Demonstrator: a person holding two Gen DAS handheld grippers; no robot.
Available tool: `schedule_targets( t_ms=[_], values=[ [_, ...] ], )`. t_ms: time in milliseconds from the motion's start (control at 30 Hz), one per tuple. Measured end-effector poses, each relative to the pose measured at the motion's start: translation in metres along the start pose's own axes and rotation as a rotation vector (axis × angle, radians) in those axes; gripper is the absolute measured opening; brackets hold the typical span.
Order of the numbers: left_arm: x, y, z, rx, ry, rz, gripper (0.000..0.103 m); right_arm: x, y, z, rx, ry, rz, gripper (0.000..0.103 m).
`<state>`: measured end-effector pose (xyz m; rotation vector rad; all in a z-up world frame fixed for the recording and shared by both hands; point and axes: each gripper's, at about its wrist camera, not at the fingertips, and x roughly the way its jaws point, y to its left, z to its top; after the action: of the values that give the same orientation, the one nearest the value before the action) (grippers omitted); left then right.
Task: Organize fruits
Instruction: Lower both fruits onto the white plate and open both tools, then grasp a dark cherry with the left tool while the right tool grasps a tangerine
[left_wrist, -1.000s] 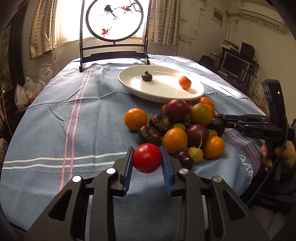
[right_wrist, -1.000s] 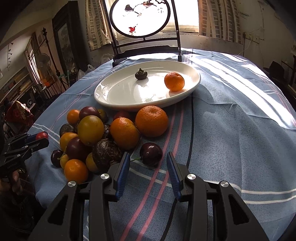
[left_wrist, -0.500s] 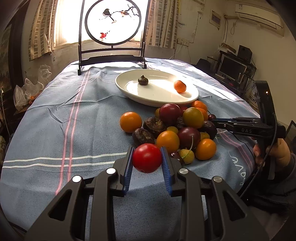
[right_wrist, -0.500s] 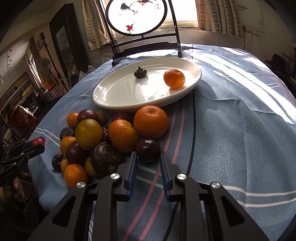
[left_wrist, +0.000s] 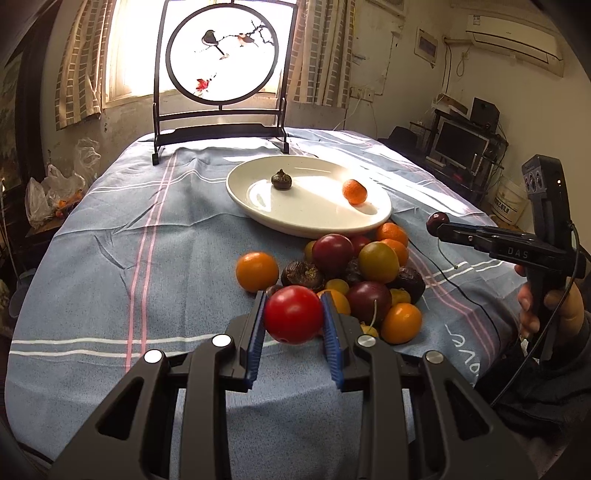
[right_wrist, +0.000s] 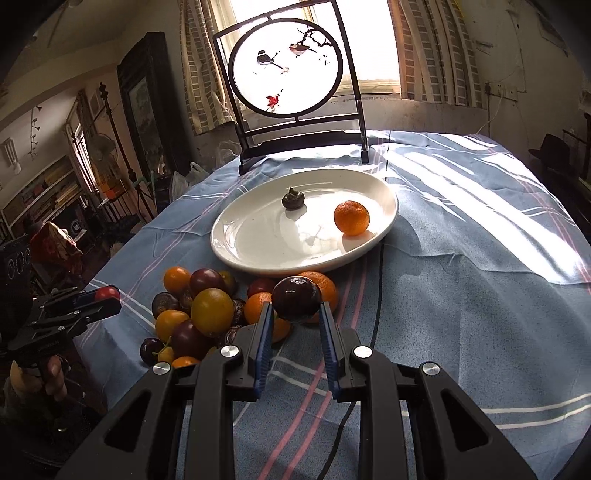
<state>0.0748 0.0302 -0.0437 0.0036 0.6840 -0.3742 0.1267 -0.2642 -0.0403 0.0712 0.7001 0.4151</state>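
Note:
My left gripper (left_wrist: 293, 317) is shut on a red tomato (left_wrist: 293, 314), held above the near edge of the fruit pile (left_wrist: 354, 273). My right gripper (right_wrist: 296, 314) is shut on a dark purple plum (right_wrist: 296, 300), lifted above the cloth in front of the white plate (right_wrist: 258, 254). The plate also shows in the left wrist view (left_wrist: 295, 218). It holds a small orange (right_wrist: 351, 217) and a dark water chestnut (right_wrist: 293, 199). The pile (right_wrist: 199, 314) lies left of my right gripper. The right gripper shows in the left wrist view (left_wrist: 443, 226), the left gripper in the right wrist view (right_wrist: 105, 300).
A round bird-painted screen on a black stand (left_wrist: 221, 70) stands at the table's far edge. The blue striped tablecloth (left_wrist: 110, 258) covers the table. A monitor and shelf (left_wrist: 460, 146) stand at the right. Plastic bags (left_wrist: 51, 192) lie left of the table.
My right gripper closed on the dark plum and lifted it off the cloth. My left gripper, still holding the tomato, rose and drew back a little.

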Motion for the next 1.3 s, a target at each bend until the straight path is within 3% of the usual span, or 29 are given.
schedule_targets(
  t_ms=[167,367,400,500,533,600,733,900,1167,1233,1300],
  values=[
    [0.029,0.001,0.044,-0.001,0.010,-0.047,0.028,0.008,-0.008,0.041,0.004,-0.016,0.020,0.025],
    [0.097,-0.001,0.102,-0.014,0.063,-0.076,0.029,0.062,-0.016,0.079,0.034,0.056,0.054,0.027],
    [0.111,-0.001,0.108,-0.021,0.079,-0.066,0.033,0.070,-0.015,0.082,0.031,0.064,0.049,0.027],
    [0.136,0.006,0.119,-0.065,0.103,-0.026,0.058,0.072,-0.015,0.085,0.041,0.029,0.017,0.056],
    [0.137,0.010,0.121,-0.089,0.101,-0.033,0.063,0.069,-0.013,0.084,0.034,0.014,0.015,0.056],
    [0.129,0.014,0.121,-0.107,0.084,-0.049,0.064,0.059,-0.009,0.080,0.011,-0.009,0.005,0.056],
    [0.100,0.011,0.105,-0.082,0.057,-0.033,0.069,0.037,-0.005,0.059,-0.014,-0.033,-0.009,0.056],
    [0.057,-0.001,0.060,-0.029,0.056,-0.039,0.076,0.020,-0.009,0.019,0.023,-0.021,0.005,0.056],
    [0.018,-0.031,-0.014,0.109,0.109,0.000,0.076,0.013,-0.023,-0.025,0.083,-0.012,-0.017,0.056],
    [0.018,-0.035,-0.025,0.133,0.112,0.019,0.070,0.010,-0.023,-0.028,0.081,-0.022,-0.024,0.056],
    [0.024,-0.033,-0.030,0.121,0.130,0.017,0.056,0.010,-0.021,-0.030,0.075,-0.029,-0.027,0.056]
  ],
)
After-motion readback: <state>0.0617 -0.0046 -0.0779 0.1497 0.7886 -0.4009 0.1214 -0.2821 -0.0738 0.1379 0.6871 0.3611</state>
